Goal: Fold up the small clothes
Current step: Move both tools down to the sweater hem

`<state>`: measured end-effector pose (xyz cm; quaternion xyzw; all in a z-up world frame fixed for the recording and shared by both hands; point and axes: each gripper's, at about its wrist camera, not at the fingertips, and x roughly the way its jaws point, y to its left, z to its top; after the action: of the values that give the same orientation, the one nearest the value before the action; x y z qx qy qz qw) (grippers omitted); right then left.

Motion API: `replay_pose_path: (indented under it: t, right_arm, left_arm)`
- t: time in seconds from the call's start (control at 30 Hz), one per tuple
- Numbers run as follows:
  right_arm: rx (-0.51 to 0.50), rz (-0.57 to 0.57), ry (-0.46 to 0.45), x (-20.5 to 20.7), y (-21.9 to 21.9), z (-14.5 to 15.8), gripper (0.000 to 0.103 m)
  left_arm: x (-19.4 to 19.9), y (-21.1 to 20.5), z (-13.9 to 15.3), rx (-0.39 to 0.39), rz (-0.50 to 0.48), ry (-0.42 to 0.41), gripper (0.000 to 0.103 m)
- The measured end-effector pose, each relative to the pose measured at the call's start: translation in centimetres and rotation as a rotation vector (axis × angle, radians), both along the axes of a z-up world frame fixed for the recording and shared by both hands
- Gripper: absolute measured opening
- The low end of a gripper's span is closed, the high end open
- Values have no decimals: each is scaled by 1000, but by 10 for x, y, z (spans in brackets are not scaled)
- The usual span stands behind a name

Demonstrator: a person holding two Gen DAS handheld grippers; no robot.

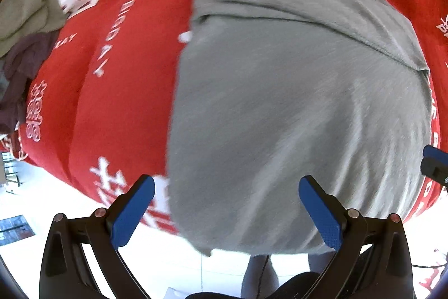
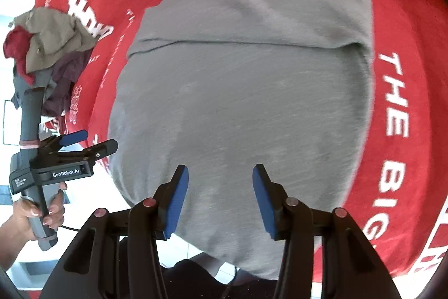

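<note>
While both grippers hang above the grey garment (image 2: 240,108) with nothing between their pads, the fold looks only half made. The garment lies flat on the red cloth (image 2: 406,18) that covers the table, its far part already laid back over the body in a straight crease, and its near edge hangs a little over the table border.

The left gripper (image 1: 226,203) has its blue fingers (image 1: 131,212) spread wide and empty, just above the near left corner of the garment. The right gripper (image 2: 219,201) stands about half open, also empty, over the near middle of the garment. A hand (image 2: 42,212) holds the left gripper's handle at the left of the garment.

I judge that the next grasp is the risky part. If the pads close only on the top layer, the layer under it can stay behind and the fold comes out crooked. If they also pinch the red cloth, it can be dragged with the garment. The overhanging near edge may slide off when pulled. A pile of other clothes (image 2: 53,46) lies well apart, to the left of the garment.
</note>
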<state>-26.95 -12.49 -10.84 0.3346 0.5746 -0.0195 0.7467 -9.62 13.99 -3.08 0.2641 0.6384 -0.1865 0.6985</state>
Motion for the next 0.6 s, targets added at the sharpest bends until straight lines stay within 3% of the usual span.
replay_pose_path:
  t: [0.3, 0.6]
  right_arm:
    - [-35, -31, -30, -1, 36, 20, 52]
    - [-30, -174, 10, -57, 45, 19, 52]
  left_arm:
    - [0, 73, 4, -6, 33, -2, 103]
    - [-15, 108, -5, -107, -18, 56, 103]
